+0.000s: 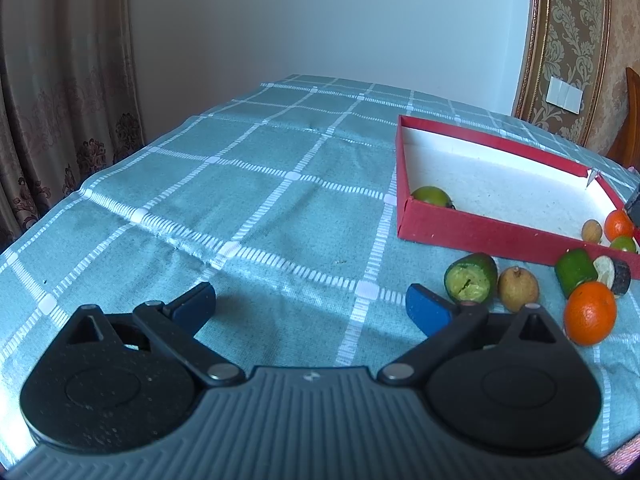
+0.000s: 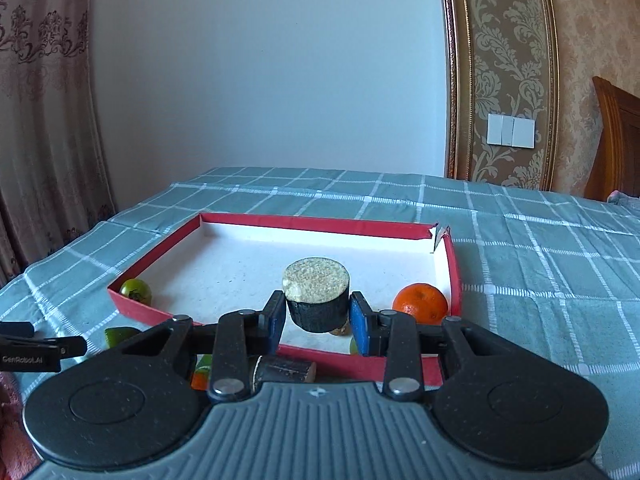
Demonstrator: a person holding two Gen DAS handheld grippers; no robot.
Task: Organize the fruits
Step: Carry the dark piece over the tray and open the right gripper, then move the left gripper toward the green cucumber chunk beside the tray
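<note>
In the right wrist view my right gripper [image 2: 318,320] is shut on a short dark-skinned cylinder piece [image 2: 316,300] with a pale cut top, held over the near part of the red box [image 2: 320,222]. Inside the box lie an orange [image 2: 420,304] and a green fruit [image 2: 136,292]. My left gripper [image 1: 312,304] stands open over bare cloth, nothing between its blue pads [image 1: 428,308]. Just right of it lie a cut green piece [image 1: 472,282], a brown round fruit [image 1: 518,288], an orange [image 1: 590,312], a green chunk [image 1: 576,272] and a second dark-skinned piece [image 1: 612,276].
The table wears a teal checked cloth [image 1: 240,200] with wide bare room left of the red box [image 1: 480,232]. Curtains hang at the left, a wall stands behind, and a wooden chair back [image 2: 616,140] rises at the far right. The box's far right corner is torn.
</note>
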